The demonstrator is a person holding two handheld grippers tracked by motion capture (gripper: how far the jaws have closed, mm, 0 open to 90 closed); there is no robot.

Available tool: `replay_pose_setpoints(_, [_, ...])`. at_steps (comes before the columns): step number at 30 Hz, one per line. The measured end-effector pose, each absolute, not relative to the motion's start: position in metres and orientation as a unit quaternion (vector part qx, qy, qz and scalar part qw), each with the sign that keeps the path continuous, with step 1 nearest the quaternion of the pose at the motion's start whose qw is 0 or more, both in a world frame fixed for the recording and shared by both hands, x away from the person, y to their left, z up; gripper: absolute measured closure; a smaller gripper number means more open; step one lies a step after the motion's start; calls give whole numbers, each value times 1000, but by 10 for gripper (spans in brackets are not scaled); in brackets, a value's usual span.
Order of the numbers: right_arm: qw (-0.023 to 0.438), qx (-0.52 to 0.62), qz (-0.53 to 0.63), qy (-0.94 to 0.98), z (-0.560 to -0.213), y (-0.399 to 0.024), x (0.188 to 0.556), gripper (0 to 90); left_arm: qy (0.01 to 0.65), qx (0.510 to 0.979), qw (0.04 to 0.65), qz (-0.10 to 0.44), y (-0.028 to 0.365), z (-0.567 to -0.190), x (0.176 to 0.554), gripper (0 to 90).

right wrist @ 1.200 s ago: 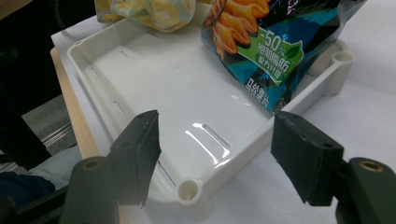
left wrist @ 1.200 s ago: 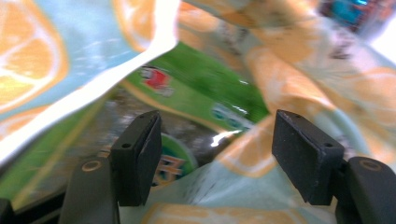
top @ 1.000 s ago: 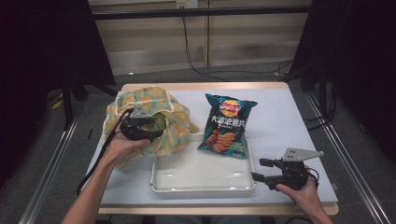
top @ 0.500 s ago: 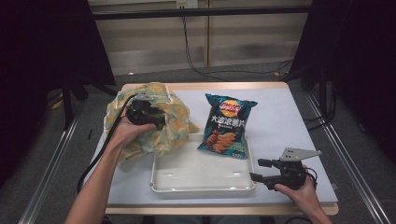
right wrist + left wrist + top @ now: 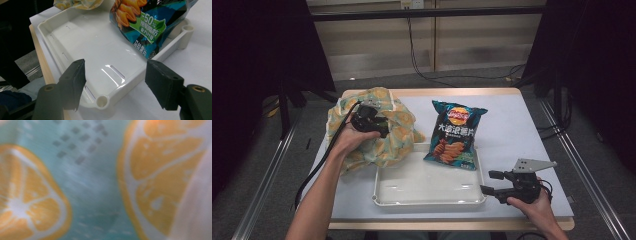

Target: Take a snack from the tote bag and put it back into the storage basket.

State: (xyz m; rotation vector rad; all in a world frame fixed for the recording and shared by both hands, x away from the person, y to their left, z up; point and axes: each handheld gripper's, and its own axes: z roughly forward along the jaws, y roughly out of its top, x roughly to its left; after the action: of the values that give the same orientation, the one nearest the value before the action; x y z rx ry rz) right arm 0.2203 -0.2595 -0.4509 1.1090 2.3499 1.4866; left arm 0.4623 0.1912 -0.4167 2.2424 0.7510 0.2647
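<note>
Close to the person, at the front right of the table [image 5: 532, 125], the right gripper [image 5: 493, 183] rests in the hand with its jaws spread wide and nothing between them. In the right gripper view its two black pads stand well apart in front of a corner of the white tray [image 5: 82, 40]. The tray lies empty in the middle of the table. A bag of chips [image 5: 454, 134] lies with its bottom edge over the far rim of the tray; it looks puffy and light, and a hard squeeze would likely crush what is inside. Farther back on the left sits the cloth bag [image 5: 382, 145] with orange slices printed on it, crumpled in a soft heap just beside the tray's left corner. The left gripper [image 5: 371, 122] is pushed down into the top of that heap, and its jaws have just been closing. The left gripper view is all blurry orange-print cloth [image 5: 95, 195] right up against the camera, so I cannot tell if the jaws are pinching the cloth yet. I think the cloth bag is light and floppy, not slippery and not easy to break. It will sag and fold when lifted, so a thick fold or the pale rim of its opening looks like the best place to pinch, since one thin layer might slide out.
</note>
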Motion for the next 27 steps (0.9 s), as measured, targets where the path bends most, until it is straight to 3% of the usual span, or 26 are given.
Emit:
replay_pose_setpoints(5, [75, 369, 496, 782, -451, -260, 220, 327, 292, 871, 387, 81, 195, -415, 466, 652])
replay_pose_setpoints(9, [74, 370, 495, 783, -451, -260, 220, 327, 288, 873, 387, 76, 196, -412, 466, 721])
replay_pose_setpoints(27, [78, 372, 494, 782, -450, -260, 220, 326, 289, 858, 420, 62, 214, -383, 456, 842])
